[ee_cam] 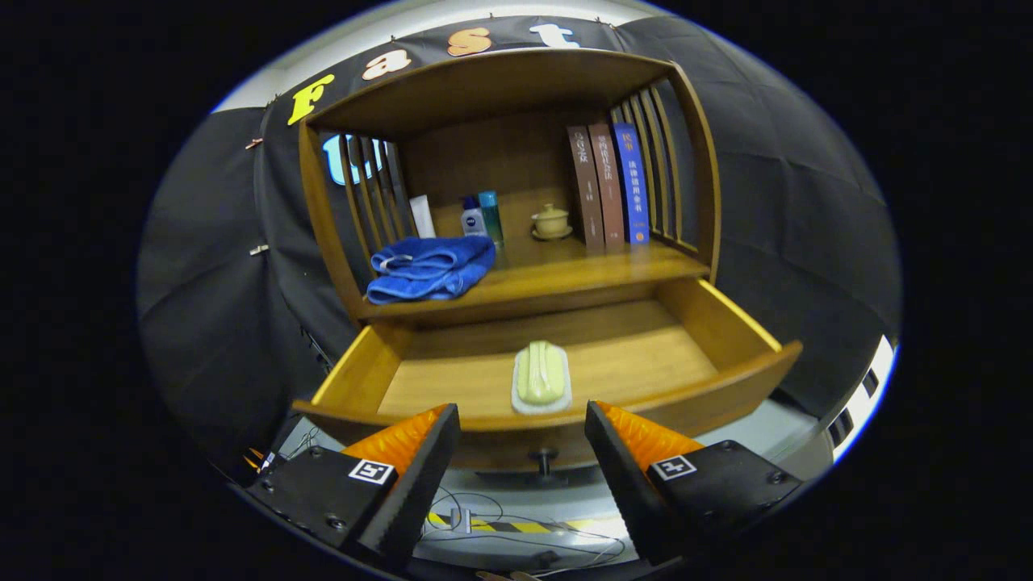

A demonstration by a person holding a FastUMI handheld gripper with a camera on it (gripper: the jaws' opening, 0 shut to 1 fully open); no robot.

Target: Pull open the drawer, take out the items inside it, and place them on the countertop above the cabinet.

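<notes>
Fingers (523,420) of mine stood wide apart, gripping nothing, just short of the open drawer (750,323) and above its knob (545,462). Over it rose the wooden cabinet (700,153), its countertop (597,270) carrying a folded blue towel (432,269), three books (608,186), small bottles (482,216) and a lidded cup (551,220). Inside the drawer, just beyond my fingers, lay a pale green soap on its dish (541,378).

drawer (452,379) pulled open, bare floor either side of soap dish (541,378), claw (523,420) spread wide before its front
</notes>
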